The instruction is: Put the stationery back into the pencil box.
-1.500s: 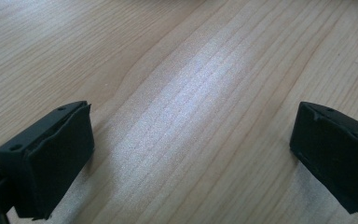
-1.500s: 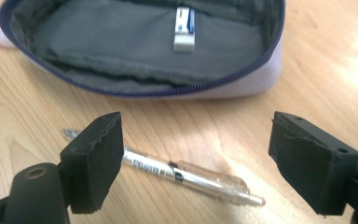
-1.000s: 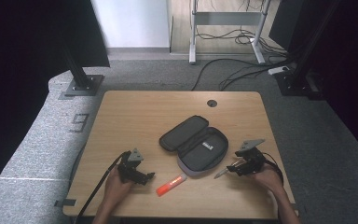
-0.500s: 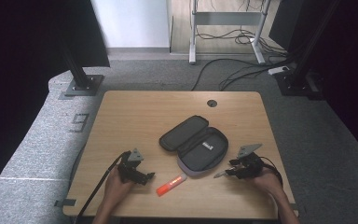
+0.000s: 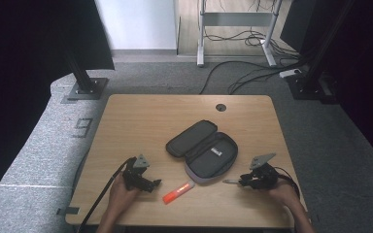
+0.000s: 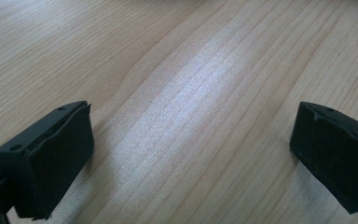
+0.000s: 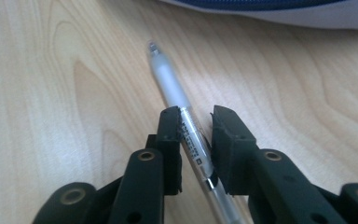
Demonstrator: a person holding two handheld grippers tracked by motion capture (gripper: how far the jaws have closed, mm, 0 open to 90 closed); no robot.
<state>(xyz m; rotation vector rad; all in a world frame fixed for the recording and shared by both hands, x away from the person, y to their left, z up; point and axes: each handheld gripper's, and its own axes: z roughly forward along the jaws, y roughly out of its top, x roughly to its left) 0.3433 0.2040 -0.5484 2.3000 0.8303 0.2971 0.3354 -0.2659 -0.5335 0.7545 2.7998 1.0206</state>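
A light wooden worktop with a round cable hole near its far edge. Right of centre lies an open dark zip case, spread flat. Near it, toward the near edge, lies an orange marker. To the right lies a clear pen, close by the case's rim.

A clear-barrelled pen with a frosted grip lies flat on the table, just beside the open pencil case, tip pointing towards it.
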